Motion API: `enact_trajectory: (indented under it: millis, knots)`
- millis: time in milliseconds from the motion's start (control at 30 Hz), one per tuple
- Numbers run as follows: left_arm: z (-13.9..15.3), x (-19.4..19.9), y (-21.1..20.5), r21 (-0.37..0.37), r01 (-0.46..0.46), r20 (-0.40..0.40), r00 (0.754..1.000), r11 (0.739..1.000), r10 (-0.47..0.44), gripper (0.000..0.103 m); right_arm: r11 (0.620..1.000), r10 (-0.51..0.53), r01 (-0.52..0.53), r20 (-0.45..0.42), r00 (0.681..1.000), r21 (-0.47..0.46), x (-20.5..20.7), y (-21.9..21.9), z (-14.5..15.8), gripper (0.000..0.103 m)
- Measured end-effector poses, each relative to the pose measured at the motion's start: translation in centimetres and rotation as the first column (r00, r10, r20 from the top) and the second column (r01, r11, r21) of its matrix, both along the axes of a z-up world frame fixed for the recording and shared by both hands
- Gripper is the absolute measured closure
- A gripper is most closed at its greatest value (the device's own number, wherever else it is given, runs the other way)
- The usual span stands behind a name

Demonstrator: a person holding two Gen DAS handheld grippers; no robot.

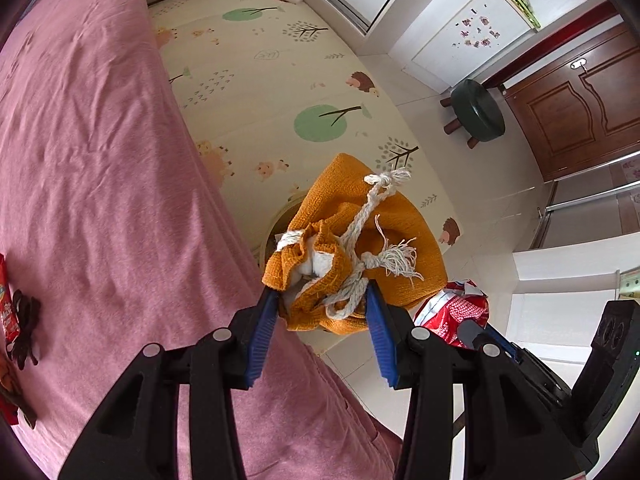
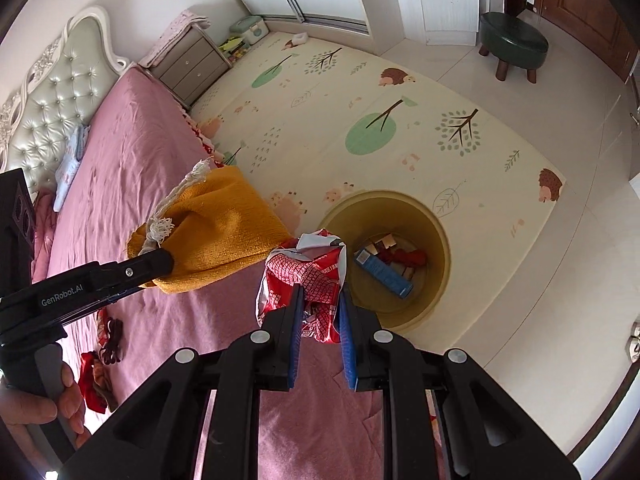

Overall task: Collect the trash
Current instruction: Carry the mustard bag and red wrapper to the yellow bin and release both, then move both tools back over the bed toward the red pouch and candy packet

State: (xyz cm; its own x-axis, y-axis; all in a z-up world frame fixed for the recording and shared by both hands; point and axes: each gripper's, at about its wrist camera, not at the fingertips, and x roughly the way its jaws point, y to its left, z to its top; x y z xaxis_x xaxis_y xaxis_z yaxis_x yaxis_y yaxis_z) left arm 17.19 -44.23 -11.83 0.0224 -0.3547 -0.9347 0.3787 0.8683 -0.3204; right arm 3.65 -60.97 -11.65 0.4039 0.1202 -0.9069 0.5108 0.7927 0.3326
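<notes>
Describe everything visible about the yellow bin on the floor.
The yellow bin is round, smooth and plastic-looking, standing upright and open-topped on the patterned play mat beside the pink bed. Inside lie a blue box, red scraps and some pale pieces. In the right wrist view, the red wrapper held in the right gripper overlaps its near rim; neither gripper touches it. In the left wrist view the orange knit bag hides most of it.
</notes>
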Motion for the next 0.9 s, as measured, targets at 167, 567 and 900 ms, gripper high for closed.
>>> enact_trajectory:
  millis: [167,567,900]
  knots:
    - [0.1,0.7,-3.0,-0.053,0.046,-0.022,0.999,0.998,-0.047,0.026,0.999,-0.039,0.039,-0.008,0.999,-0.008,0.1,-1.8,-0.2,0.072]
    - [1.8,0.0,-3.8,-0.036,0.124,0.054,0.991,0.992,-0.122,0.013,0.999,-0.041,0.041,0.009,0.999,0.003,0.7,-0.9,0.9,0.064]
    - [4.7,-0.1,2.0,-0.039,0.065,0.096,0.993,0.997,-0.061,0.013,0.998,0.064,-0.065,0.062,0.996,0.013,2.1,4.4,4.4,0.064]
